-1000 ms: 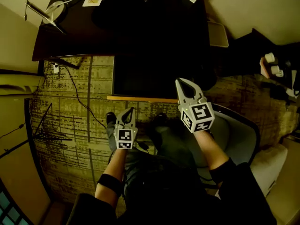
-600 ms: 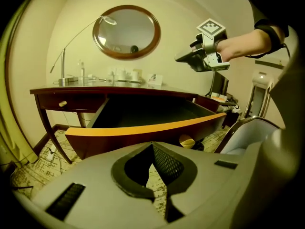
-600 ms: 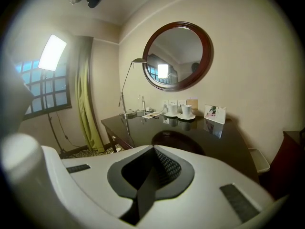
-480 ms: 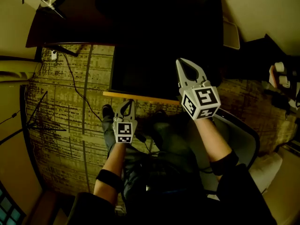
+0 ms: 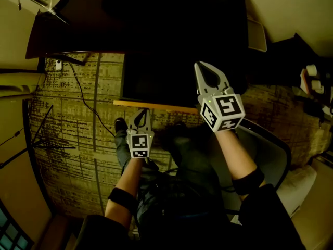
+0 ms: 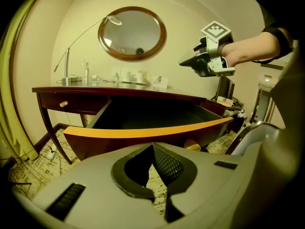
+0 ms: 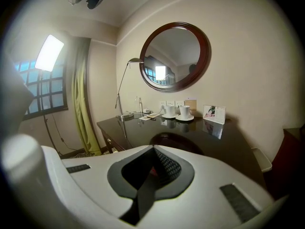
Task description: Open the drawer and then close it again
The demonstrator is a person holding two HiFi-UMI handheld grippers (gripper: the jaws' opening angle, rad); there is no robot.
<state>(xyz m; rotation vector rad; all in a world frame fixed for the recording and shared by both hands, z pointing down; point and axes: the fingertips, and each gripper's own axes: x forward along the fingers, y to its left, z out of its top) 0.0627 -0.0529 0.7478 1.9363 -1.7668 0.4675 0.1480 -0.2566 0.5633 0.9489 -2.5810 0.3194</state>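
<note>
1. The left gripper (image 5: pixel 141 113) sits at the end of a bare forearm stretched out from the person's lap. It tilts downward, and its tip is just short of the drawer (image 5: pixel 156 106) front, not touching it.
2. The right gripper (image 5: pixel 202 66) is held higher, above the drawer's right end, and aims across the desk (image 5: pixel 78 35) top.
3. Left gripper view: the jaws are pressed together at the tips with nothing between them. Right gripper view: the same, closed and empty.
4. The drawer is pulled well out of the desk's middle. Its pale top edge is exposed and its inside is dark.
5. Counted: two grippers, one open drawer and one knob (image 6: pixel 63 104) on the desk front left of the drawer. Beyond the drawer there are also two cups (image 7: pixel 170 111), one lamp (image 6: pixel 86 37) and one oval mirror (image 6: pixel 132 33).
</note>
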